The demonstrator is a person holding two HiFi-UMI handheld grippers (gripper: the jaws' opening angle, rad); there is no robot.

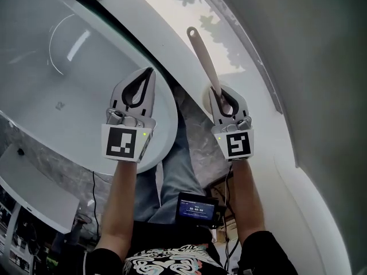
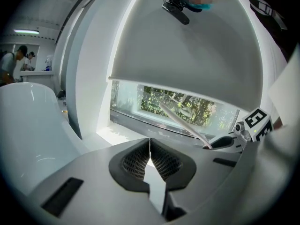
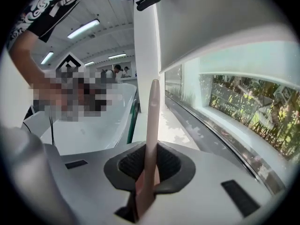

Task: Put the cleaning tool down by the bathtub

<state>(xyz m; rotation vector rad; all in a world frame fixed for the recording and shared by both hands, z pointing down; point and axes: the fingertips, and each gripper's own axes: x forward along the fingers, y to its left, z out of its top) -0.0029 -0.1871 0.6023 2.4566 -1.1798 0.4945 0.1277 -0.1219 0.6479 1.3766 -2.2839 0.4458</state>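
Note:
The cleaning tool (image 1: pixel 203 53) shows as a long pale pink handle reaching forward from my right gripper (image 1: pixel 221 98), which is shut on it. In the right gripper view the handle (image 3: pixel 152 125) rises straight up between the closed jaws of that gripper (image 3: pixel 149 159); the tool's head is hidden. The white bathtub (image 1: pixel 57 50) fills the left of the head view. My left gripper (image 1: pixel 150 73) hovers over the tub's rounded rim, shut with nothing in it. The left gripper view shows its jaws (image 2: pixel 149 146) pressed together, with the handle (image 2: pixel 180 121) off to the right.
A long low window with greenery outside (image 3: pixel 243 102) runs along the white curved wall on the right. A pale floor strip (image 3: pixel 166 121) lies between tub and window. A small screen device (image 1: pixel 198 208) hangs at the person's waist, with a jeans leg (image 1: pixel 172 165) below the grippers.

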